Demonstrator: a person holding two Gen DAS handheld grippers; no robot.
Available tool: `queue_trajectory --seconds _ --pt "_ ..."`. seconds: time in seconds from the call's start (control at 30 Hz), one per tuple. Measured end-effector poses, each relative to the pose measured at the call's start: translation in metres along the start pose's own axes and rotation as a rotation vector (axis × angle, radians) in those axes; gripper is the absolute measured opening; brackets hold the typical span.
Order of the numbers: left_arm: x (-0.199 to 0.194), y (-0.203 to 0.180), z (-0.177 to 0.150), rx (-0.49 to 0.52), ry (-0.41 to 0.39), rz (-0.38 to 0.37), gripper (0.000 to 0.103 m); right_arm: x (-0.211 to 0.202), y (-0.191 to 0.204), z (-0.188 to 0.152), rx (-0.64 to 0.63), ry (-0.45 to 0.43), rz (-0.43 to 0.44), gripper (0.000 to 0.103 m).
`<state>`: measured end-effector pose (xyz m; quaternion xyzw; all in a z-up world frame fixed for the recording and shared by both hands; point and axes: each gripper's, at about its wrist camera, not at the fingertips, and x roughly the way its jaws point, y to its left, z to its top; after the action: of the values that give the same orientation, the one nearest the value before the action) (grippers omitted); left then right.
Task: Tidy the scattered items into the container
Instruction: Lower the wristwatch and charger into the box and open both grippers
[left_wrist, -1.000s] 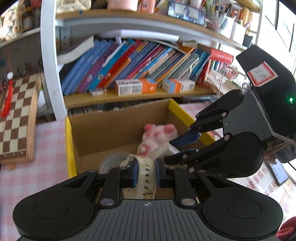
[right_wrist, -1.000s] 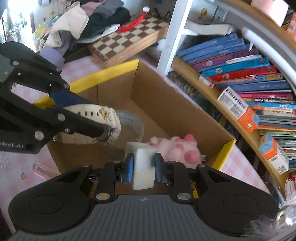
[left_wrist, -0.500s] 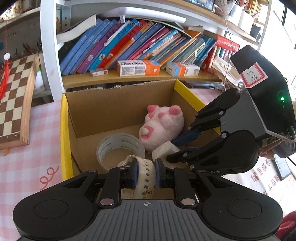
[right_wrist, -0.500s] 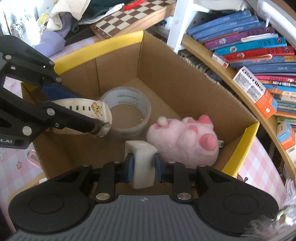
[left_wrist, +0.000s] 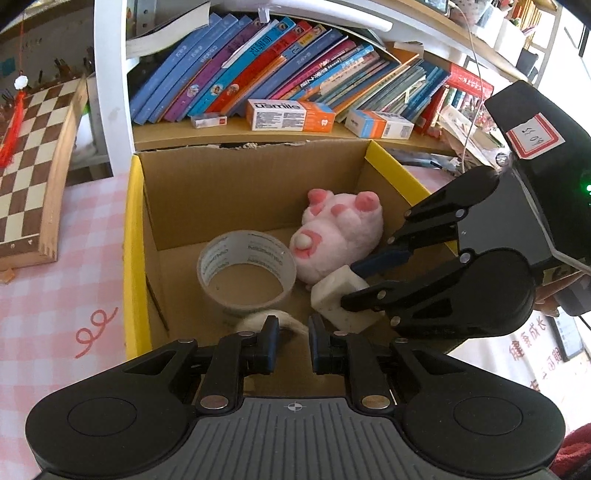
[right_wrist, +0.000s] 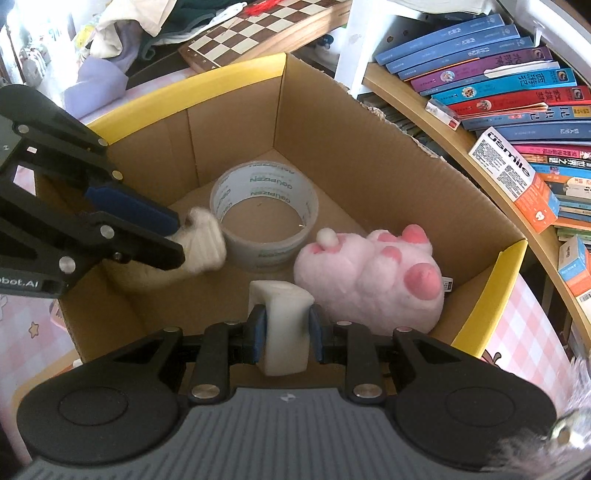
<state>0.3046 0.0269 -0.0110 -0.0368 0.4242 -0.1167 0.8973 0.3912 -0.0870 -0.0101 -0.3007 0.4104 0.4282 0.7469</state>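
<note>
Both my grippers reach into the yellow-rimmed cardboard box (right_wrist: 388, 147). My right gripper (right_wrist: 284, 325) clamps a white block (right_wrist: 282, 314). My left gripper (left_wrist: 291, 334) stands narrow; a cream watch strap (right_wrist: 201, 245) lies at its tips, grip unclear. A tape roll (right_wrist: 264, 221) and pink plush toy (right_wrist: 373, 273) lie inside.
</note>
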Motion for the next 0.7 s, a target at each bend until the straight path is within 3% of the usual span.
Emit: queue_trajectory --seconds 0.1,0.27,0.33,0.47,0.7 --pt "-0.002 -0.002 0.0 0.015 -0.003 0.004 0.017 -0.003 0.001 0.0 0.0 -0.018 -0.009 0.037" --pt "-0.005 -0.007 -0.001 0.037 -0.013 0.023 0.024 -0.01 0.003 0.002 -0.008 -0.041 -0.02 0.043" --pt "-0.008 -0.008 -0.001 0.04 -0.026 0.033 0.039 -0.013 0.003 0.003 -0.008 -0.051 -0.024 0.045" --pt "-0.017 -0.009 -0.001 0.04 -0.074 0.041 0.059 -0.021 0.005 0.004 -0.012 -0.077 -0.041 0.049" --pt "-0.037 -0.012 0.001 0.037 -0.139 0.065 0.065 -0.04 0.01 0.005 -0.013 -0.124 -0.067 0.051"
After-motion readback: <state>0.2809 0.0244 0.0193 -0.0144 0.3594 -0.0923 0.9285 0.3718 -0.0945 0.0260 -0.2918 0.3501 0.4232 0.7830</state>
